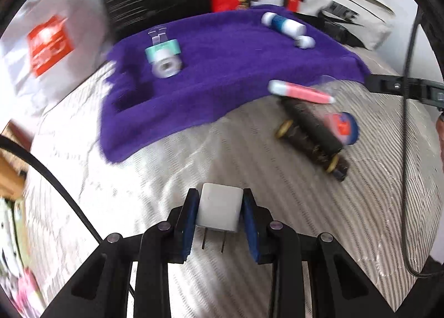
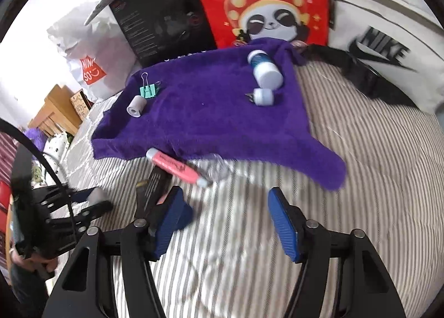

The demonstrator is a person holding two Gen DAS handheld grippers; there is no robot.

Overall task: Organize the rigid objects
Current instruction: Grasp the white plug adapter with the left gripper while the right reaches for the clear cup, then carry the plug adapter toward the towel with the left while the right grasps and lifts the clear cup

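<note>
My left gripper (image 1: 220, 194) is shut on a white plug adapter (image 1: 219, 212), its two prongs pointing back at the camera, above the striped bedcover (image 1: 166, 173). In the right wrist view my right gripper (image 2: 230, 207) stands open over the stripes with nothing between its blue pads. A purple towel (image 2: 208, 118) carries a grey tape roll (image 2: 136, 106), a teal binder clip (image 2: 149, 91), a blue-and-white bottle (image 2: 263, 68) and a small white cap (image 2: 263, 97). At the towel's near edge lie a pink highlighter (image 2: 177, 167) and black tubes (image 2: 155, 187).
A blue round item (image 1: 344, 126) lies beside the black tubes (image 1: 313, 132). Behind the towel stand a red panda bag (image 2: 263, 4), a black box (image 2: 161, 21), a white Nike bag (image 2: 383, 49) and a white Miniso bag (image 2: 88, 68). Wooden furniture (image 2: 55, 112) stands far left.
</note>
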